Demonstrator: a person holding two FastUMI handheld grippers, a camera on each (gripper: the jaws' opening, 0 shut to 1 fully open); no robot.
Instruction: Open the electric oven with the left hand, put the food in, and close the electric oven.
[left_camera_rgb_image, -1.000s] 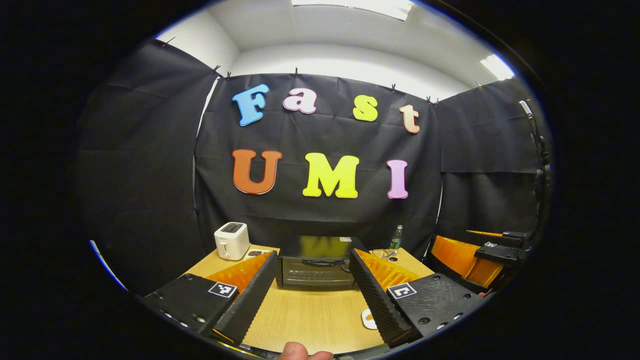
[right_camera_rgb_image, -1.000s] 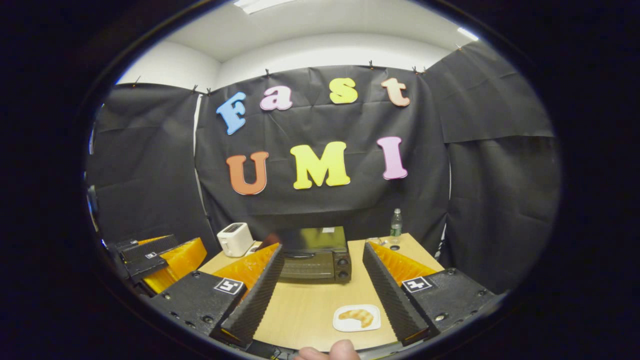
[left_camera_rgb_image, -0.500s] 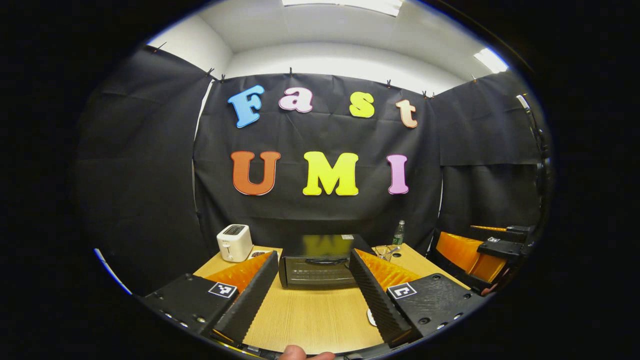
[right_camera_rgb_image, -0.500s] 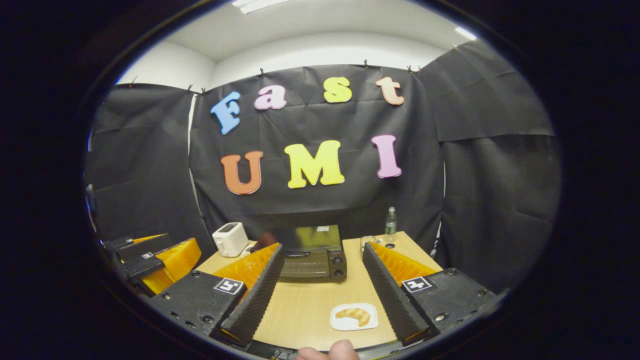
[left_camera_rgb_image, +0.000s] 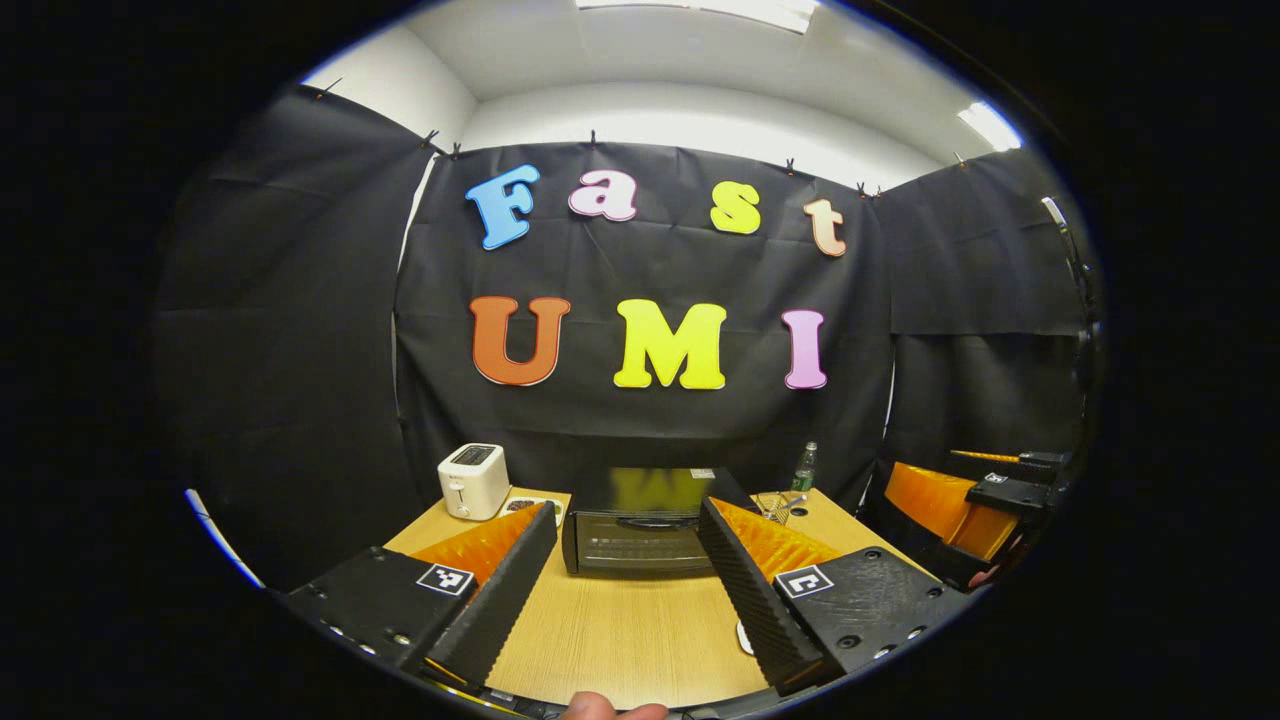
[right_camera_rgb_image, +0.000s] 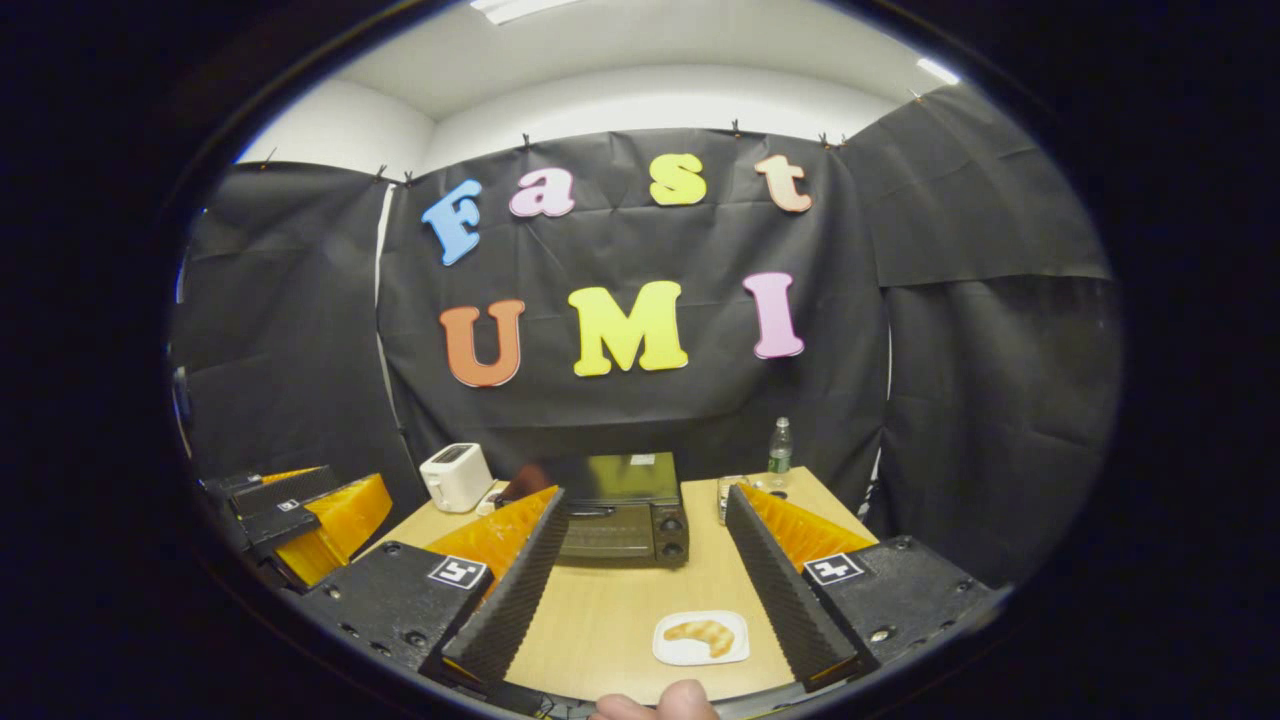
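Left hand-held gripper (left_camera_rgb_image: 625, 520) wide open; empty

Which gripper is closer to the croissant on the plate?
Right. The right gripper has the croissant on the table between its open fingers. The left gripper is off to the side, facing the oven.

No word, brand or number is showing clearly enough to be read on any object. A square coded marker (left_camera_rgb_image: 445, 578) is sitting on each finger of the left gripper (left_camera_rgb_image: 625, 508), and the same kind is sitting on each finger of the right gripper (right_camera_rgb_image: 647, 494). They are showing block patterns, not letters. A small pale sticker (left_camera_rgb_image: 703, 474) is lying on top of the oven (left_camera_rgb_image: 640, 540), and a label is wrapping the bottle (left_camera_rgb_image: 804, 468). Both are appearing too small to read.
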